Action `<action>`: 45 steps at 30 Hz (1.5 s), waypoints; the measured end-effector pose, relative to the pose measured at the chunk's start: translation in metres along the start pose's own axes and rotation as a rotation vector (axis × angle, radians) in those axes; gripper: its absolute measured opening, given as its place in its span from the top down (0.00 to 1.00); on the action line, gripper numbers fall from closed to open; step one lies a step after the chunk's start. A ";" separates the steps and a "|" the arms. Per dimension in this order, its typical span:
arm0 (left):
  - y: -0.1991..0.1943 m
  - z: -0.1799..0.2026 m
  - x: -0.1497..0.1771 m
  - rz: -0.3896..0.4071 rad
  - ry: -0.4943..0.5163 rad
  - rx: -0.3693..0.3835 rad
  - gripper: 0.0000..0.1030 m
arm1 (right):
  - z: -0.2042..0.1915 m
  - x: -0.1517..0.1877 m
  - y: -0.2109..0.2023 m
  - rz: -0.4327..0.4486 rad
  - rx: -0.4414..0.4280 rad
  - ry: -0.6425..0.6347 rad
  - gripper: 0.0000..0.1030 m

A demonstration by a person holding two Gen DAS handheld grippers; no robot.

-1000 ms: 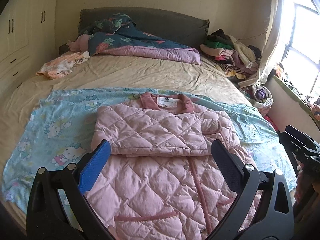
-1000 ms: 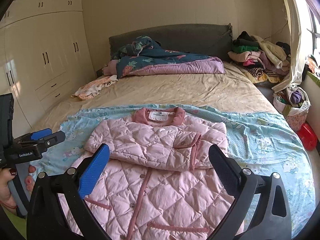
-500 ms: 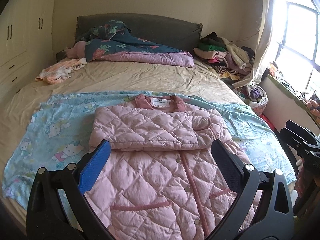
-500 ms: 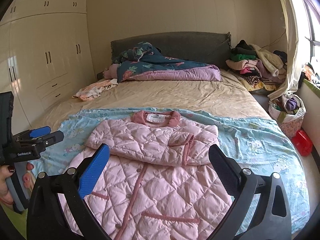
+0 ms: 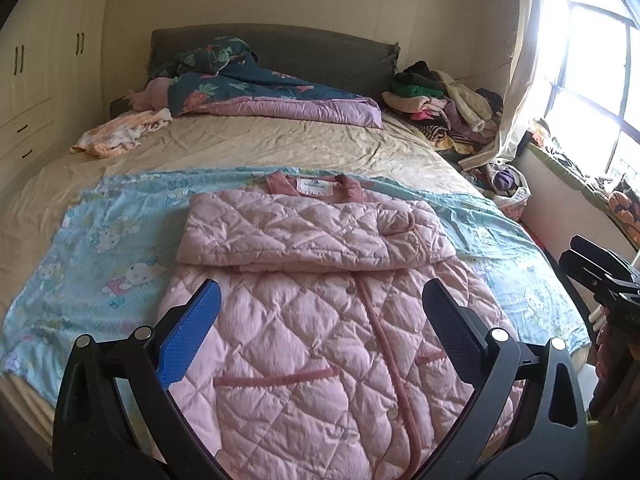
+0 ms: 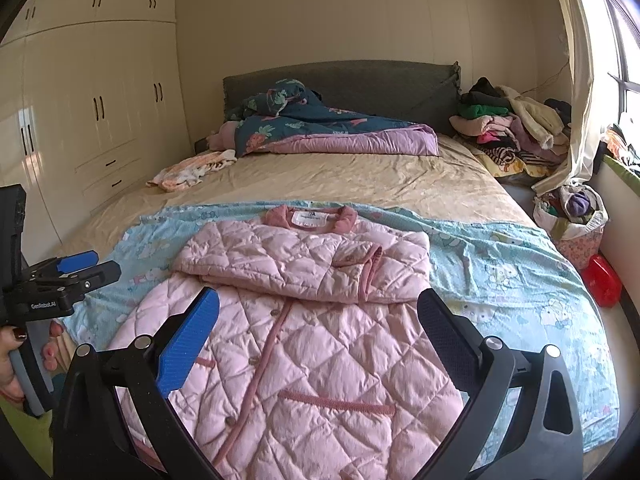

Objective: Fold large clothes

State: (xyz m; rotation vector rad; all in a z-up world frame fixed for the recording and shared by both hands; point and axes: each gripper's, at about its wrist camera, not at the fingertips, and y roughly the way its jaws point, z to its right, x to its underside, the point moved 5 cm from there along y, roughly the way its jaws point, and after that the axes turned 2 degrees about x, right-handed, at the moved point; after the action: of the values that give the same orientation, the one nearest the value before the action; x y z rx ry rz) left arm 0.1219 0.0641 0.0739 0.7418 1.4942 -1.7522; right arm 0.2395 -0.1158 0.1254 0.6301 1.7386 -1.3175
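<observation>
A pink quilted jacket (image 5: 320,320) lies face up on a blue cartoon-print sheet (image 5: 100,248) spread across the foot end of a bed (image 5: 260,148), its collar toward the headboard (image 5: 280,48) and its hem reaching the foot edge. Both sleeves are folded across the chest, forming a band just below the collar label. The left gripper (image 5: 320,328) hovers above the jacket's lower half with its jaws spread wide and grasping nothing, its blue pad (image 5: 188,336) over the jacket's left side. The right gripper (image 6: 318,330) hangs above the same garment, likewise released and empty, one finger pad (image 6: 188,340) blue. In the right wrist view the left gripper also appears at the left edge of the bed, held by a hand (image 6: 12,356) with dark-painted nails. Toward the head of the bed sits a rumpled dark floral quilt (image 5: 256,84) with a lilac underside, and a small peach-and-white garment (image 5: 120,136) lies near the bed's left edge. A pile of clothes (image 5: 444,108) is heaped at the far right corner of the bed beside a curtain (image 5: 516,92) and a bright window. Cream wardrobes (image 6: 92,100) line the wall to the left. A red object (image 6: 602,280) sits on the floor off the bed's right edge.
</observation>
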 end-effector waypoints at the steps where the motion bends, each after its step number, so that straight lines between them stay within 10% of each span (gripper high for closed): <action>1: 0.000 -0.001 0.003 -0.003 -0.001 -0.004 0.08 | 0.000 0.002 0.000 -0.001 0.000 -0.001 0.04; 45: 0.014 -0.098 0.115 -0.158 -0.081 -0.164 0.08 | 0.064 0.123 0.032 -0.178 0.107 0.084 0.04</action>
State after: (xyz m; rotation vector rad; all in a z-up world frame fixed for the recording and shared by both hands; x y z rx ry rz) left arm 0.0641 0.1421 -0.0426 0.4759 1.6552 -1.7269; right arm 0.2219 -0.1775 -0.0012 0.6090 1.8354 -1.5344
